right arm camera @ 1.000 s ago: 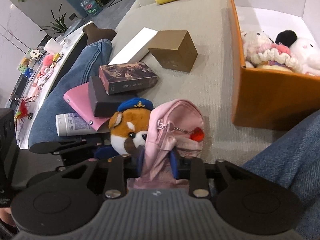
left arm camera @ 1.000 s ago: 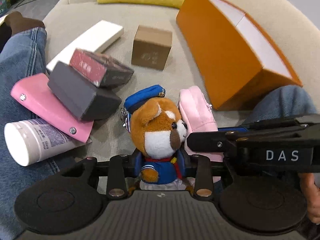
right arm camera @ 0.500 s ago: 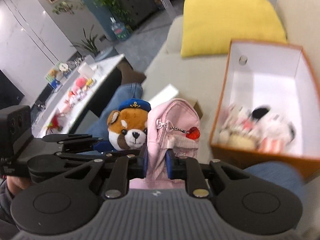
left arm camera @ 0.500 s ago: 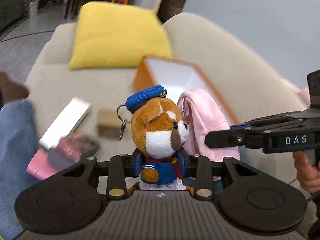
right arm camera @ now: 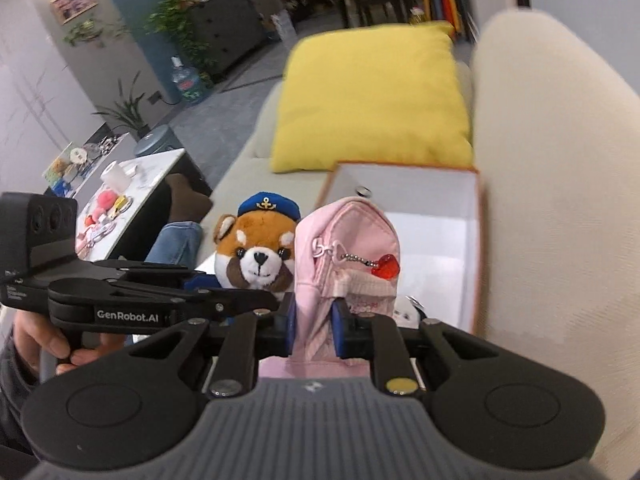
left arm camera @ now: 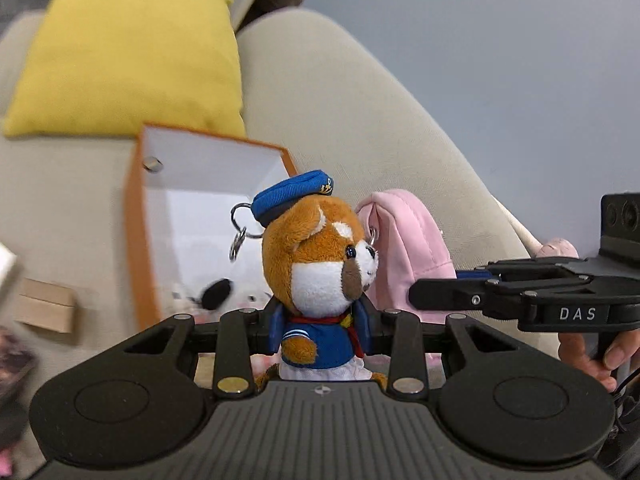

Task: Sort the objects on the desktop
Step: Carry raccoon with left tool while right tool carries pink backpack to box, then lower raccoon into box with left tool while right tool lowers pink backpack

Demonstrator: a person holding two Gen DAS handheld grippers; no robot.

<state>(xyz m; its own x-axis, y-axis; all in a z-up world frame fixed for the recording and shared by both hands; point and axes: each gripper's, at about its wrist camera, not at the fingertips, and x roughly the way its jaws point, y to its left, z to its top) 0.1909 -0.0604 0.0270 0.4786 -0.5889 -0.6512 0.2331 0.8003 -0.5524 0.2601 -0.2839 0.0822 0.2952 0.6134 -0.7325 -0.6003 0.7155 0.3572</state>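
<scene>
My left gripper (left arm camera: 320,326) is shut on a red-panda plush (left arm camera: 320,264) with a blue sailor cap, held upright by its body. The right gripper (right arm camera: 314,328) is shut on a small pink backpack (right arm camera: 346,240) with a red heart charm. Both toys hang side by side in the air, almost touching. Seen from the right wrist, the plush (right arm camera: 258,250) is left of the backpack; seen from the left wrist, the backpack (left arm camera: 404,236) is on the right. Just beyond them stands the orange box (left arm camera: 138,224) with a white inside, its rim (right arm camera: 478,248) against the sofa back, soft toys lying at its bottom.
A yellow cushion (right arm camera: 372,100) lies behind the box on the beige sofa (left arm camera: 360,100). A brown cardboard box (left arm camera: 46,306) and a dark box sit at the left on the seat. A white side table (right arm camera: 120,196) with small items stands left of the sofa. A person's hands hold both handles.
Both grippers have risen from the sofa seat with their toys and tilted up toward the orange box, whose open white inside now faces the cameras. The boxes and tube have slid out of view.
</scene>
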